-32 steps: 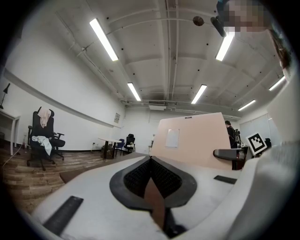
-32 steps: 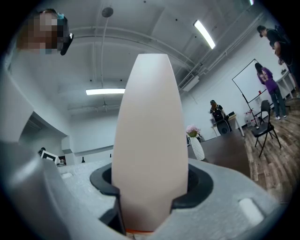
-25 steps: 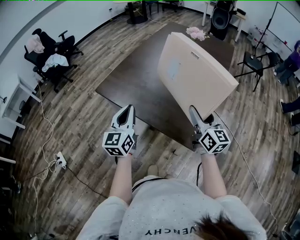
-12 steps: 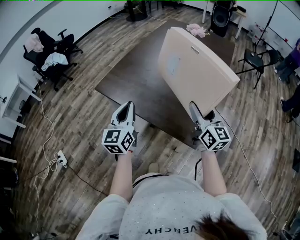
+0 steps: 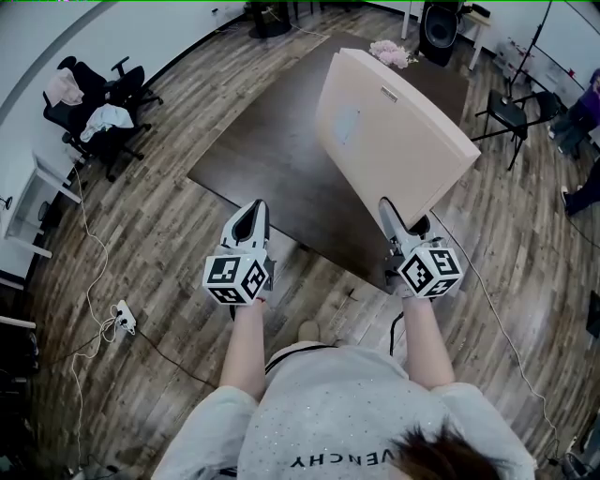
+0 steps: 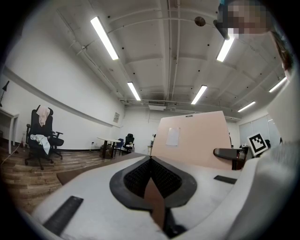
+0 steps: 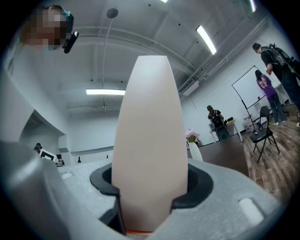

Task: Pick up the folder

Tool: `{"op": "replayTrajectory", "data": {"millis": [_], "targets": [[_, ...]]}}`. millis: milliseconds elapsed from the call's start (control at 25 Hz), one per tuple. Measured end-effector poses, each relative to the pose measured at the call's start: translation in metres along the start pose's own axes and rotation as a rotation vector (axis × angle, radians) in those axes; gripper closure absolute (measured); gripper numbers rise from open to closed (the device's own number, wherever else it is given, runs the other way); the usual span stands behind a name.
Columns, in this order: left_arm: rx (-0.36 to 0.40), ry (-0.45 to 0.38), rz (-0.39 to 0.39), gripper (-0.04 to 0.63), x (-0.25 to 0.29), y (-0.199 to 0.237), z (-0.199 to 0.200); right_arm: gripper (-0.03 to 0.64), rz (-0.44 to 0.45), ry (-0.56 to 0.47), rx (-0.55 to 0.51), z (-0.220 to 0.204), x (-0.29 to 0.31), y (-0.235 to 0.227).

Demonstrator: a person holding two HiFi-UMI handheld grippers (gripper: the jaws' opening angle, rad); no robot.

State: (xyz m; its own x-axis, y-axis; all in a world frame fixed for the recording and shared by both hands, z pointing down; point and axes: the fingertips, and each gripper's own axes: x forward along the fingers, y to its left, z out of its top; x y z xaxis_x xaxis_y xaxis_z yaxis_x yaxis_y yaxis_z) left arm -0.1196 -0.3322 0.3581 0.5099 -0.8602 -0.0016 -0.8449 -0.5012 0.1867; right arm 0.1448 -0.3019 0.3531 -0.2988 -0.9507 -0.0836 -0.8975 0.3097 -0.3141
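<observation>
While the right gripper point(image 5: 390, 221) clamps the folder point(image 5: 394, 141) by its near edge, tilted up above the table point(image 5: 253, 159), the pickup looks done, and the left gripper point(image 5: 250, 214) stays closed on nothing.

Matt peach folder point(image 5: 394, 141), smooth dark table point(image 5: 272, 159), wood-plank floor point(image 5: 159, 206).

A grey-brown plank floor point(image 5: 141, 234) ran under white walls point(image 5: 37, 37). A dark tabletop point(image 5: 272, 159) stood at twelve o'clock. Office chairs point(image 5: 94, 98) draped with clothes sat at ten, a black speaker point(image 5: 441, 28) at one and a folding chair point(image 5: 506, 111) at two. Strip lights point(image 6: 105, 37) lit the ceiling.
</observation>
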Motion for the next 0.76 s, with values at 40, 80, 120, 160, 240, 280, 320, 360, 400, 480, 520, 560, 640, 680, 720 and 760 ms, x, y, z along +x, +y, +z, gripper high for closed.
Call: {"op": "replayTrajectory", "data": {"millis": [40,80,120,160,240,280,320,360,400,480,520,560,640,680,720,760], "targets": [[0.0,0.001,-0.001,0.597,0.0006,-0.0002,-0.0002,0.348,-0.001,0.0,0.0,0.0002,0.0001,-0.0004],[0.0,0.002,-0.002,0.597,0.0009,-0.0004,-0.0003,0.347,-0.002,0.0,0.001,0.0008,0.0,-0.0005],[0.0,0.002,-0.003,0.597,0.0012,-0.0005,-0.0004,0.347,-0.002,0.0,0.002,0.0014,0.0,-0.0005],[0.0,0.003,-0.003,0.597,0.0015,-0.0004,-0.0006,0.347,-0.003,-0.001,0.002,0.0018,0.0,-0.0005],[-0.001,0.004,-0.004,0.597,0.0026,-0.0006,-0.0014,0.347,-0.006,0.0,0.002,0.0016,-0.0002,-0.0017],[-0.001,0.004,-0.006,0.597,0.0035,-0.0013,-0.0018,0.347,-0.007,0.0,0.002,0.0013,-0.0005,-0.0029],[-0.001,0.005,-0.008,0.597,0.0044,-0.0023,-0.002,0.345,-0.008,0.001,0.002,0.0013,-0.0009,-0.0041],[0.0,0.005,-0.01,0.597,0.005,-0.0033,-0.0018,0.345,-0.009,0.0,0.002,0.0017,-0.0014,-0.0048],[0.0,0.006,-0.012,0.597,0.0052,-0.0042,-0.0015,0.345,-0.009,-0.001,0.003,0.0024,-0.0021,-0.0051],[0.001,0.01,-0.013,0.597,0.0049,-0.0058,-0.0016,0.345,-0.009,-0.005,0.004,0.0034,-0.0035,-0.0048],[0.002,0.011,-0.014,0.597,0.0047,-0.0063,-0.0021,0.345,-0.009,-0.006,0.004,0.0036,-0.0042,-0.0048],[0.001,0.013,-0.014,0.597,0.0047,-0.0069,-0.0029,0.345,-0.009,-0.007,0.004,0.0035,-0.0048,-0.0053],[0.0,0.015,-0.016,0.597,0.005,-0.008,-0.0047,0.345,-0.01,-0.008,0.003,0.0029,-0.0057,-0.007],[-0.001,0.017,-0.017,0.597,0.0053,-0.0086,-0.0056,0.345,-0.01,-0.009,0.003,0.0026,-0.0061,-0.0078],[-0.002,0.018,-0.017,0.597,0.0055,-0.0092,-0.0066,0.345,-0.01,-0.009,0.004,0.0023,-0.0064,-0.0086],[-0.003,0.02,-0.018,0.597,0.0057,-0.0097,-0.0076,0.345,-0.01,-0.01,0.004,0.0021,-0.0067,-0.0094]]}}
